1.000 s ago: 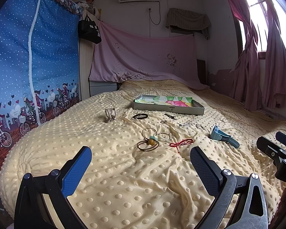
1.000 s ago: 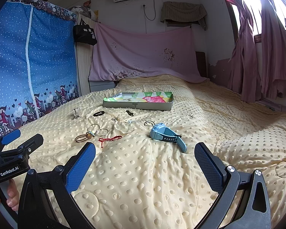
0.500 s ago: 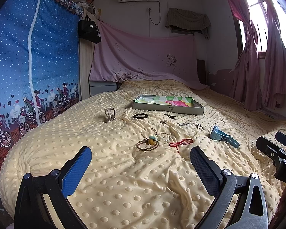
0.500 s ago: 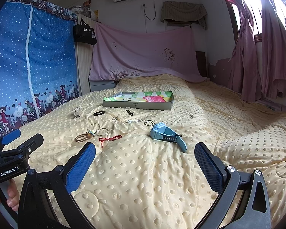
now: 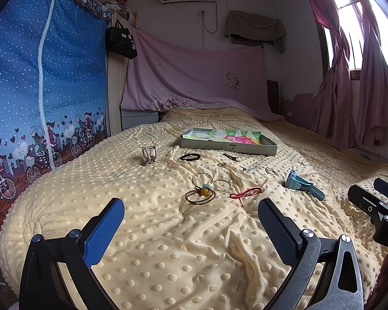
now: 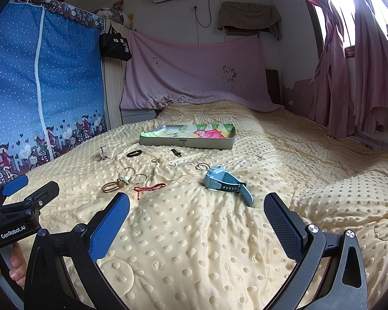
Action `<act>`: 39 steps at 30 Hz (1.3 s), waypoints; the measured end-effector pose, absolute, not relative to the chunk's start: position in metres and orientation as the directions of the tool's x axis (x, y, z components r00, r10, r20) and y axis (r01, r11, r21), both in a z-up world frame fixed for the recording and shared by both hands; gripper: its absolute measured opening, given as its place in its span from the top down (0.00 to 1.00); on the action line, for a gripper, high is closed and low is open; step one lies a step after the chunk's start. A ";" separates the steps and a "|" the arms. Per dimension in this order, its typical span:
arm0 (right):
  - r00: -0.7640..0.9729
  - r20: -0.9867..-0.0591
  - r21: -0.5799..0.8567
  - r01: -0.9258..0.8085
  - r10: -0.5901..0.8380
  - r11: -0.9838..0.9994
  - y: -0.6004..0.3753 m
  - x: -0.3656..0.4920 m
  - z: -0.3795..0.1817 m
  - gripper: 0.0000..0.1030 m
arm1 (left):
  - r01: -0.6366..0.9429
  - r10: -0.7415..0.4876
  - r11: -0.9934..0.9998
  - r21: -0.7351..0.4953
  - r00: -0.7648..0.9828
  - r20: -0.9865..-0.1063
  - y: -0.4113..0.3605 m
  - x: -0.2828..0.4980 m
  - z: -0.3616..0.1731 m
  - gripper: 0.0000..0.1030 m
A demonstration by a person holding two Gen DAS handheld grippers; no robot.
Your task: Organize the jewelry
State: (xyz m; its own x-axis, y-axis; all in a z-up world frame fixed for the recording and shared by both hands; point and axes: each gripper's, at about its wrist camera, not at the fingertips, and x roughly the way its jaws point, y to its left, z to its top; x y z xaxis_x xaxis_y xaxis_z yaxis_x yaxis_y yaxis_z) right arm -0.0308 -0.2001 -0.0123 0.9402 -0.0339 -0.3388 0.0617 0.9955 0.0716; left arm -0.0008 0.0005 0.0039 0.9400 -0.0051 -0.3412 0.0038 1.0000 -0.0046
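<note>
While both tools hang low over the bed (image 5: 168,245), each one has its two blue fingers spread wide and holds nothing. The left tool (image 5: 191,222) points at the bumpy yellow blanket. Just ahead of it lies a brown hair tie with an orange bead (image 5: 200,196), touching some thin metal rings (image 5: 212,182). A red string bracelet (image 5: 245,193) lies ahead and a little to its right. Farther to its right sits a blue watch (image 5: 302,184), near the right tool, whose black frame shows at that edge.

The right tool (image 6: 196,214) has the blue watch right in front of it, between the lines of its two fingers but not touching them. The red string is ahead and to its left.

Well beyond both tools sits a flat box (image 5: 227,144), open on top, with bright paper inside. Between the box and the rings lie a black hair band (image 5: 190,157), a dark clip (image 5: 230,157) and a grey claw clip (image 5: 148,155), off to the left. A hand (image 6: 10,266) grips the left tool's handle.
</note>
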 end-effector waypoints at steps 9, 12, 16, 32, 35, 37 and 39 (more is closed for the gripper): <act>0.940 -0.340 0.071 0.062 -0.034 0.996 -0.200 -0.031 -0.012 0.01 | 0.004 -0.005 1.000 -0.004 0.940 -0.342 0.001 -0.001 0.004 0.00; 0.940 -0.339 0.072 0.062 -0.034 0.996 -0.200 -0.031 -0.012 0.01 | 0.004 -0.006 1.000 -0.005 0.940 -0.341 0.000 -0.001 0.003 0.00; 0.940 -0.339 0.073 0.062 -0.034 0.995 -0.200 -0.031 -0.012 0.01 | 0.005 -0.006 1.000 -0.005 0.940 -0.342 0.000 -0.001 0.003 0.00; 0.943 -0.333 0.077 0.055 -0.027 0.995 -0.203 -0.029 -0.008 0.01 | -0.003 -0.001 1.000 -0.011 0.941 -0.338 0.000 -0.002 0.006 0.00; 0.942 -0.334 0.075 0.051 -0.023 0.996 -0.204 -0.026 -0.005 0.01 | -0.012 0.003 1.000 -0.022 0.938 -0.346 0.001 0.004 0.006 0.00; 0.941 -0.337 0.073 0.045 -0.017 0.996 -0.206 -0.023 -0.004 0.01 | -0.010 -0.003 0.999 -0.034 0.935 -0.356 0.003 0.009 0.006 0.00; 0.939 -0.344 0.071 0.036 -0.010 0.997 -0.208 -0.019 -0.003 0.01 | -0.025 0.012 0.999 -0.032 0.933 -0.361 0.005 0.012 0.007 0.00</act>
State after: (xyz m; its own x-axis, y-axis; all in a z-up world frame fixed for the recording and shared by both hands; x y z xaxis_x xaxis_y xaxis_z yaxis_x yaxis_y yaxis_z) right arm -0.0188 -0.2076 -0.0029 0.9389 -0.0097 -0.3441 0.0364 0.9968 0.0714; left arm 0.0123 0.0047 0.0073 0.9326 0.0117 -0.3607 -0.0248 0.9992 -0.0319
